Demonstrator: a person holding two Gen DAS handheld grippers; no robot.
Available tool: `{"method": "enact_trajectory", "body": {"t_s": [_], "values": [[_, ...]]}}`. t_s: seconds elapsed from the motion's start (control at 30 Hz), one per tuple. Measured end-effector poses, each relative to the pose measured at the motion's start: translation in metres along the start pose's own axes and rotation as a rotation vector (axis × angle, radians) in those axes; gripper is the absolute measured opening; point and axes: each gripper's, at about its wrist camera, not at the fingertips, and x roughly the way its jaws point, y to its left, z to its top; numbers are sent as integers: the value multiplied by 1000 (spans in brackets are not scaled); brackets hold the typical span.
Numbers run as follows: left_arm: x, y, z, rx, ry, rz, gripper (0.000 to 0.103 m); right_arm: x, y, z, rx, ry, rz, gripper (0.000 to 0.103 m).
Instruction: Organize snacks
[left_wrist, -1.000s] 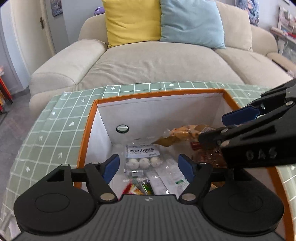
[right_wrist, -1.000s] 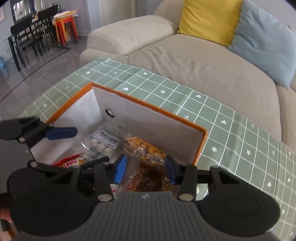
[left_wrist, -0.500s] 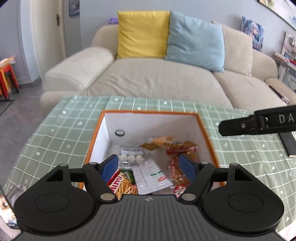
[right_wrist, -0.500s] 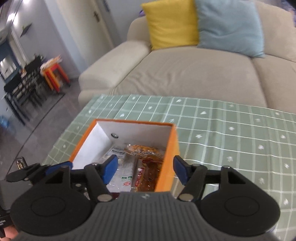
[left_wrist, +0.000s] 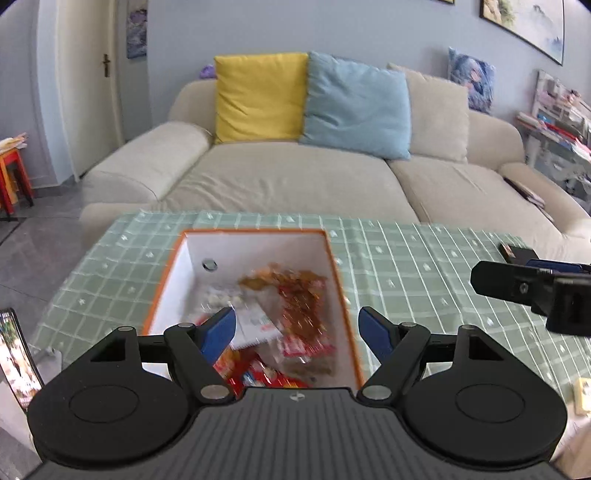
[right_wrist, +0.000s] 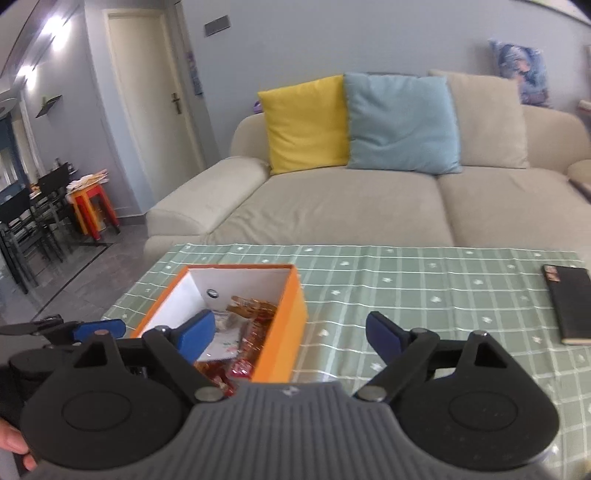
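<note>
An orange box (left_wrist: 341, 295) with a white inside stands on the green checked tablecloth (left_wrist: 424, 266). It holds several snack packets (left_wrist: 295, 314), red, orange and white ones. It also shows in the right wrist view (right_wrist: 284, 325). My left gripper (left_wrist: 297, 328) is open and empty, raised above the box's near end. My right gripper (right_wrist: 290, 330) is open and empty, raised to the right of the box. The right gripper shows at the right edge of the left wrist view (left_wrist: 535, 286).
A beige sofa (left_wrist: 295, 177) with a yellow cushion (left_wrist: 260, 96) and a blue cushion (left_wrist: 356, 103) stands behind the table. A black booklet (right_wrist: 569, 302) lies at the table's far right. A small pale packet (left_wrist: 581, 400) lies at the right front.
Both grippers have lifted up and back out of the box. The right gripper let go of the snack packet it reached in with and moved right. Both now hang open.
</note>
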Motion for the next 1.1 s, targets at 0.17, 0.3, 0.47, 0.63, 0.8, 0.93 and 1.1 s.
{"method": "enact_trajectory", "body": {"t_s": [0.17, 0.3, 0.47, 0.63, 0.8, 0.93, 1.1], "values": [[-4, -10, -15, -14, 68, -36, 89, -21, -11, -29, 9, -2, -49, 86], [-4, -23, -30, 42, 92, -18, 89, -28, -22, -49, -11, 23, -94, 87], [5, -41, -48, 98, 132, -10, 89, -31, -37, -77, -7, 66, -130, 87], [16, -58, -61, 157, 163, -3, 89, -25, -49, -94, 31, 111, -159, 87], [23, -69, -68, 189, 193, 0, 89, -24, -53, -98, 40, 115, -153, 87], [22, -71, -70, 198, 198, 5, 89, -26, -54, -99, 46, 110, -148, 87], [20, -69, -70, 196, 201, 13, 89, -26, -52, -99, 45, 106, -134, 87]]}}
